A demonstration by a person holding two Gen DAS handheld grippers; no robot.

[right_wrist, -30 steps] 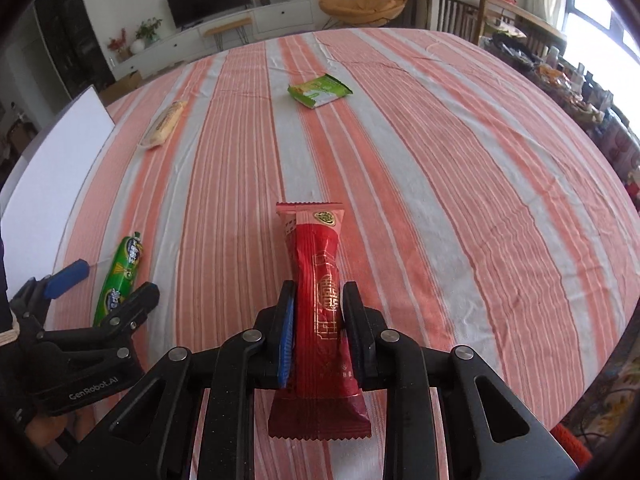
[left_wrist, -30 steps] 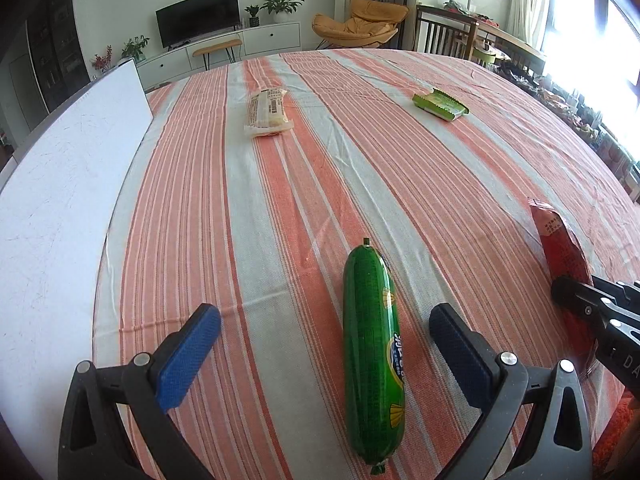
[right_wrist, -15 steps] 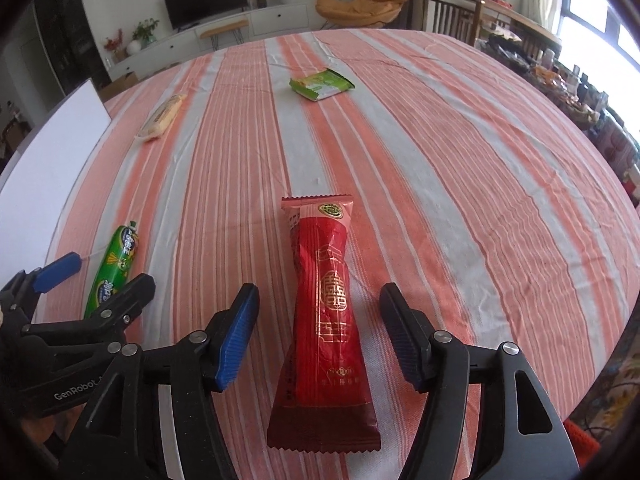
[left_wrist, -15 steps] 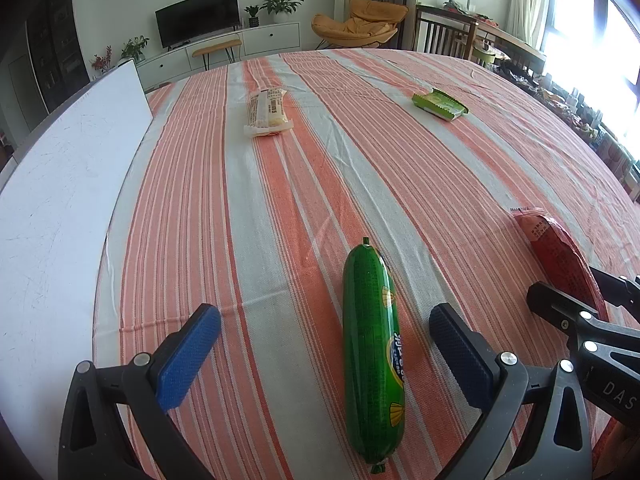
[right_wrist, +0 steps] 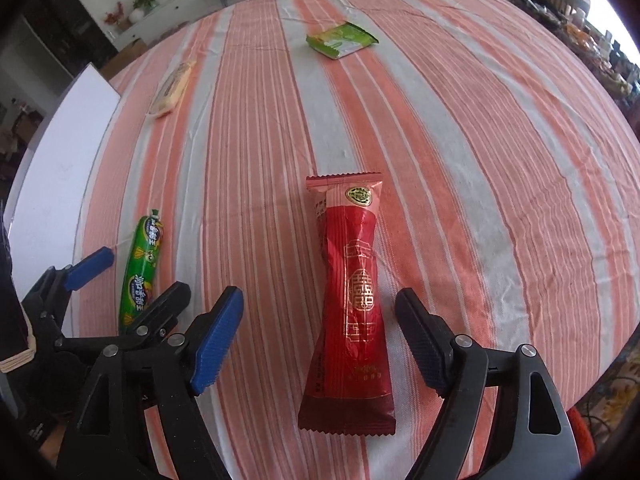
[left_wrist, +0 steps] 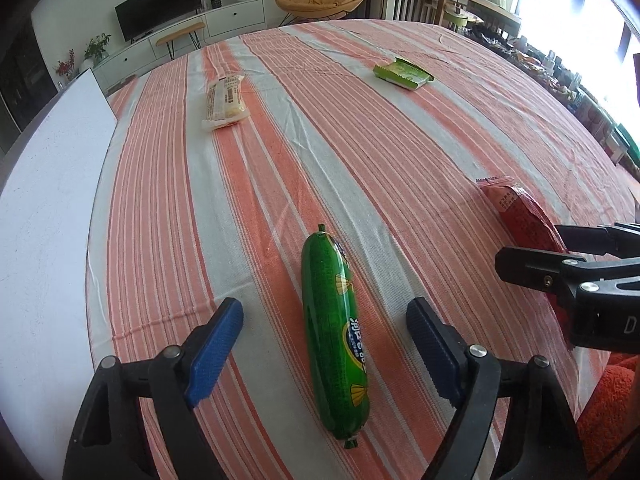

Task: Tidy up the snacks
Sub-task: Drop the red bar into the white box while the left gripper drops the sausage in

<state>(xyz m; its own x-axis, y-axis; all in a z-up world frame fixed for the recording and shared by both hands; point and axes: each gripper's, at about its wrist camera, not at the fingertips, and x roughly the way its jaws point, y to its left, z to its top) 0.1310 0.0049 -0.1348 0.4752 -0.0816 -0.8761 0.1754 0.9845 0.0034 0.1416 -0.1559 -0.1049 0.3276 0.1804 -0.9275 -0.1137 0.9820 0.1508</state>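
A green sausage stick [left_wrist: 334, 332] lies on the striped cloth between the wide-open fingers of my left gripper [left_wrist: 324, 332]; it also shows in the right wrist view [right_wrist: 142, 270]. A red snack packet [right_wrist: 354, 300] lies flat on the cloth between the wide-open fingers of my right gripper [right_wrist: 318, 332], untouched; its far end shows in the left wrist view [left_wrist: 520, 212]. A cream bread packet [left_wrist: 226, 102] and a green packet [left_wrist: 402, 74] lie farther away; both also show in the right wrist view, the cream one [right_wrist: 172, 88] and the green one [right_wrist: 340, 40].
A white board [left_wrist: 44, 208] lies along the table's left side. The striped tablecloth [left_wrist: 360, 152] covers the table. The right gripper's body [left_wrist: 580, 284] is close at the right of the left wrist view. Room furniture stands beyond the far edge.
My right gripper opened and let go of the red packet, which now lies flat on the cloth. Both grippers have shifted slightly; the sausage stick has not moved.
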